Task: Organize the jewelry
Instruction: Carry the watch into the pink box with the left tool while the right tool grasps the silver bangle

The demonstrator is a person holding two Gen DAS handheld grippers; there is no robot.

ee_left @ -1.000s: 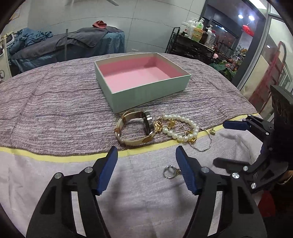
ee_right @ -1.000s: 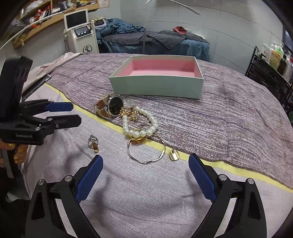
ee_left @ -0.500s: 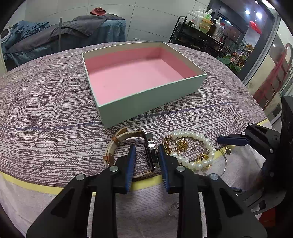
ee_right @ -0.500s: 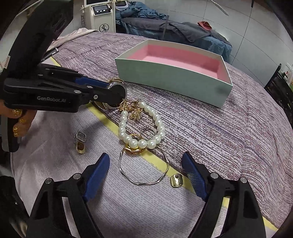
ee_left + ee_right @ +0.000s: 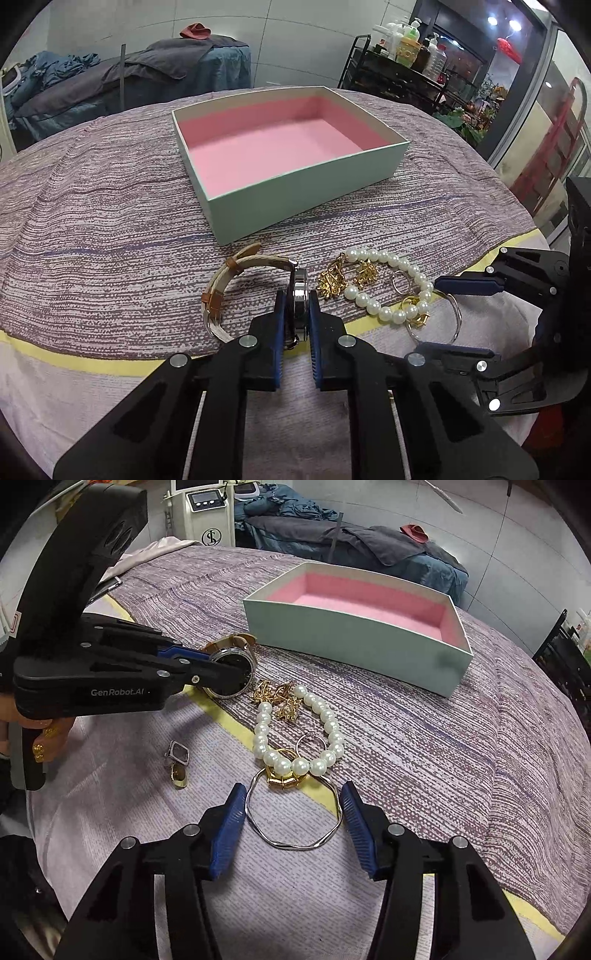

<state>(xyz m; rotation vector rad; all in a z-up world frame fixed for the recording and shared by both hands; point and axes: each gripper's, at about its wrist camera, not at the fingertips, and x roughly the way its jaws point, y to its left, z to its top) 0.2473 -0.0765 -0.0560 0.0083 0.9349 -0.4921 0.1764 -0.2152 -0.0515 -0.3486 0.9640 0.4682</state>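
Left tongs (image 5: pixel 295 314) clamped on watch (image 5: pixel 300 295) case, edge-on, strap looping left; box (image 5: pixel 310 192) straight ahead, just beyond. Right tongs (image 5: pixel 293 818) half open and closing, astride silver bangle (image 5: pixel 295 834), pads not touching. Bangle's far edge tucked under pearl bracelet (image 5: pixel 295 734). Watch underside hidden.

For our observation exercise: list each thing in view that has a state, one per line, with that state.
Box: open, empty.
Watch: on edge, clamped.
Left claw: shut on watch.
Right claw: closing around silver bangle, not yet touching.
Pearl bracelet: lying flat, untouched.
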